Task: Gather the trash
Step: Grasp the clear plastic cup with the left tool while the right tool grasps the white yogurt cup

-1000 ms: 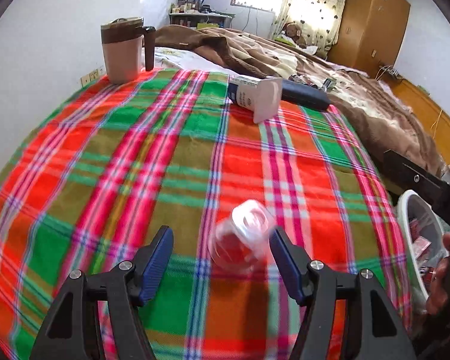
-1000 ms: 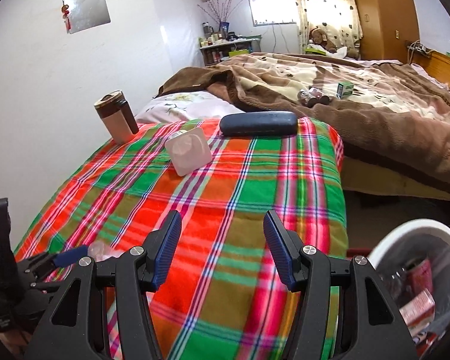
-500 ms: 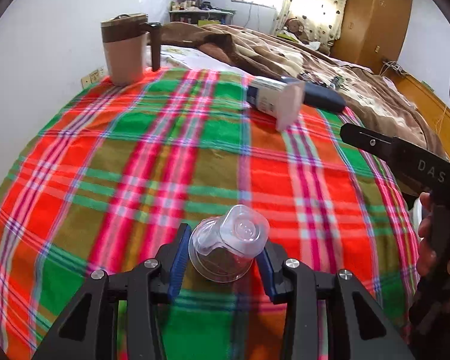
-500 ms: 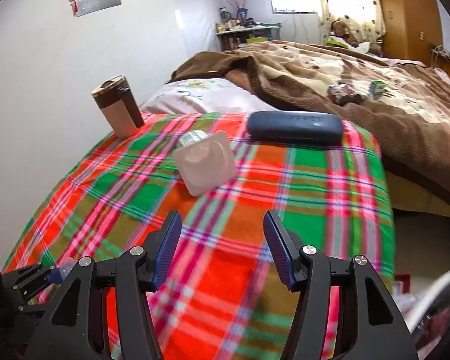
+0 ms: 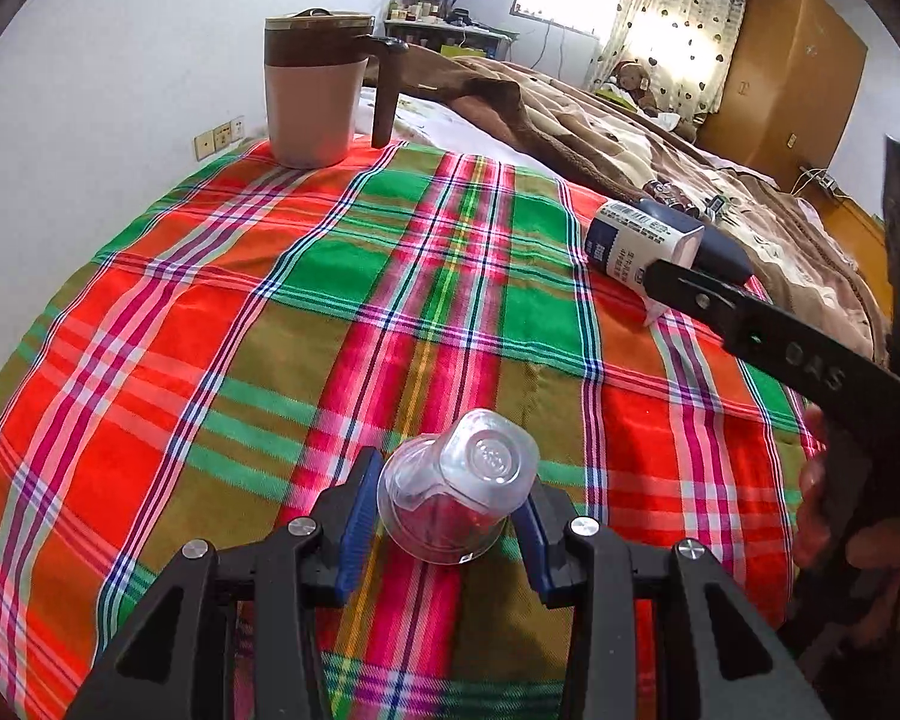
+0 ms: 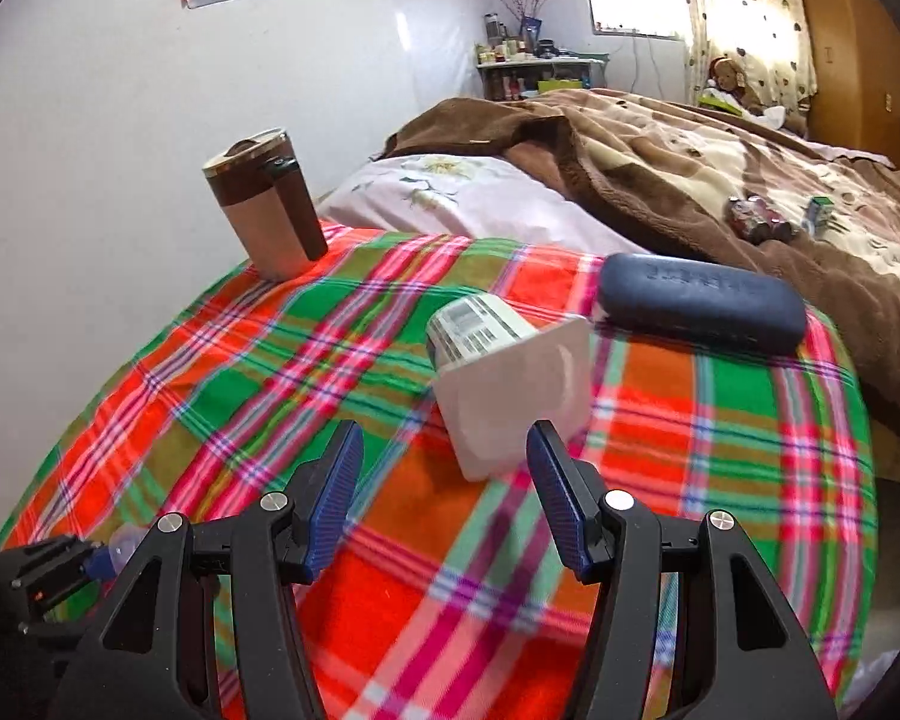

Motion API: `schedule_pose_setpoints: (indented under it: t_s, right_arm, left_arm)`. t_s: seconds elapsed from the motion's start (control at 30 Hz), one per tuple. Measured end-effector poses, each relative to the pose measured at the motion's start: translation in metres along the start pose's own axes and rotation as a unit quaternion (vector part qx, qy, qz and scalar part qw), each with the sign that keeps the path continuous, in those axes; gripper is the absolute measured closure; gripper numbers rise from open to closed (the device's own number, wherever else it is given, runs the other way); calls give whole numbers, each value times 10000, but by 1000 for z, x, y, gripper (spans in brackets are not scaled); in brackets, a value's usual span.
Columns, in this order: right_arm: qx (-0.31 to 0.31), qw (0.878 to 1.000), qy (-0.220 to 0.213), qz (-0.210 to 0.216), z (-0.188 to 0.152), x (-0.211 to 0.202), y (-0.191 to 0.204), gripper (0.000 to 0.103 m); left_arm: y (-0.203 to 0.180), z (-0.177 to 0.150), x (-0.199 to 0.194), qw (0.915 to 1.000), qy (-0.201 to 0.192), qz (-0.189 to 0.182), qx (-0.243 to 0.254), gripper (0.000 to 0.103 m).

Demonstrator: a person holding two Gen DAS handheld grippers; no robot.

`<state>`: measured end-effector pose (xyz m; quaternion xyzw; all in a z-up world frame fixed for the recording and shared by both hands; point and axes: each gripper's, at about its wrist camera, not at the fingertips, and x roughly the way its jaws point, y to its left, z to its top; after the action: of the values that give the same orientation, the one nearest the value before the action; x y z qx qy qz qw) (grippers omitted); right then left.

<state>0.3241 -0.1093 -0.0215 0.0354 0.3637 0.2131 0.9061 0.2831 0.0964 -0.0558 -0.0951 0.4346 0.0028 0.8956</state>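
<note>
A clear plastic cup (image 5: 459, 501) lies on its side over the plaid cloth (image 5: 330, 312), its base toward the camera, and my left gripper (image 5: 447, 516) is shut on it with both blue pads against its sides. My right gripper (image 6: 444, 489) stands open just short of a toppled white and blue carton (image 6: 513, 384), with nothing between its fingers. The carton (image 5: 642, 246) also lies at the far right of the left wrist view, partly behind the right gripper's black arm (image 5: 768, 336). In the right wrist view the left gripper (image 6: 78, 564) with the cup sits at the lower left.
A brown and beige lidded mug (image 5: 318, 90) stands at the cloth's far left corner. A dark blue case (image 6: 699, 303) lies behind the carton. Beyond is a bed with a brown blanket (image 6: 690, 162) and small items on it. A hand (image 5: 822, 510) grips the right tool.
My left gripper closed on the clear cup and now holds it. My right gripper moved forward over the cloth up to the carton; the white bin it showed has left its view.
</note>
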Motion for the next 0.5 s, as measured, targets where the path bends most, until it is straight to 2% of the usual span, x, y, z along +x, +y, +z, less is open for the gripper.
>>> schedule_pose_setpoints:
  t_s: [0.2, 0.27, 0.3, 0.37, 0.4, 0.5]
  right_arm:
    - [-22, 9999, 103, 66, 9, 15, -1, 45]
    - [-2, 9999, 77, 67, 10, 16, -1, 55]
    - [-16, 10000, 77, 60, 11, 17, 0, 66]
    - [-59, 9999, 143, -56, 11, 20, 2, 72]
    - [-67, 9998, 167, -49, 11, 21, 3, 80]
    - [-97, 9998, 129, -69, 10, 17, 4, 93]
  left_arm:
    - [1, 3, 5, 10000, -83, -14, -13, 61]
    - [1, 3, 5, 10000, -93, -16, -5, 61]
    - [1, 3, 6, 9999, -98, -19, -6, 61]
    - [1, 3, 6, 9999, -101, -17, -9, 61]
    - [1, 3, 6, 9999, -102, -12, -6, 61]
    - [1, 3, 6, 9999, -108, -15, -16, 61]
